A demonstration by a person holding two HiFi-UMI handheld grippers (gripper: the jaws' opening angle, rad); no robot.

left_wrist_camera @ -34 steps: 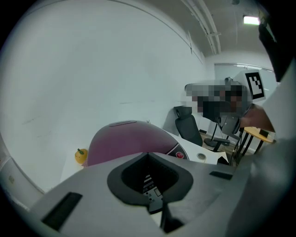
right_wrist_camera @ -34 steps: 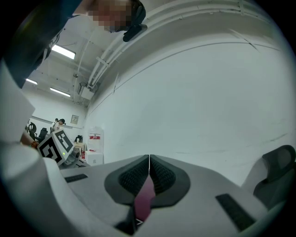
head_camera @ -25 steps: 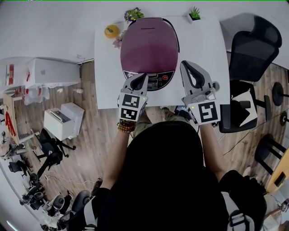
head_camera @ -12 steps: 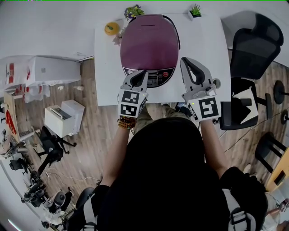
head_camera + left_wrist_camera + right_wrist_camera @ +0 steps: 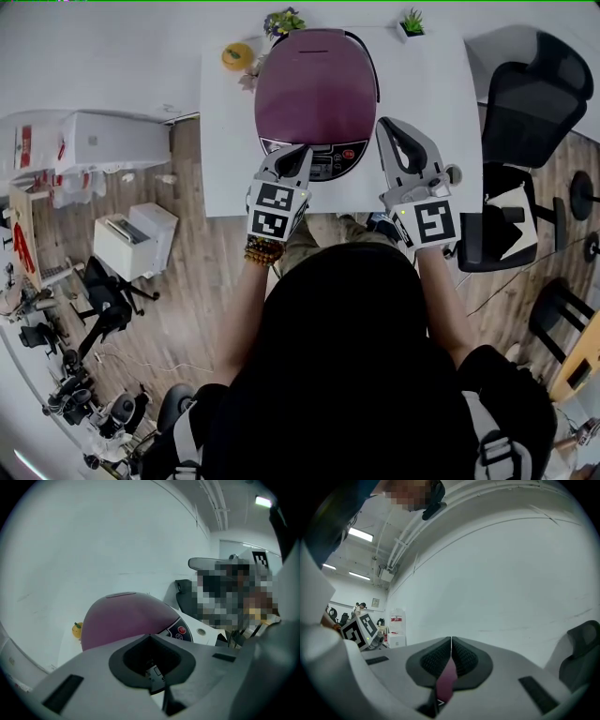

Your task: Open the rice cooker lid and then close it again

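The rice cooker lid (image 5: 316,84) is closed. The left tool (image 5: 302,153), at its 6 o'clock, and the right tool (image 5: 386,127) both have jaws together, empty. Opening probably needs a push at its front edge.

closed rice cooker (image 5: 314,89) on white table (image 5: 225,141)

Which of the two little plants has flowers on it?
The left plant, behind the rice cooker near the yellow fruit. It has purple and yellow blooms; the right plant is only spiky green leaves in a white pot.
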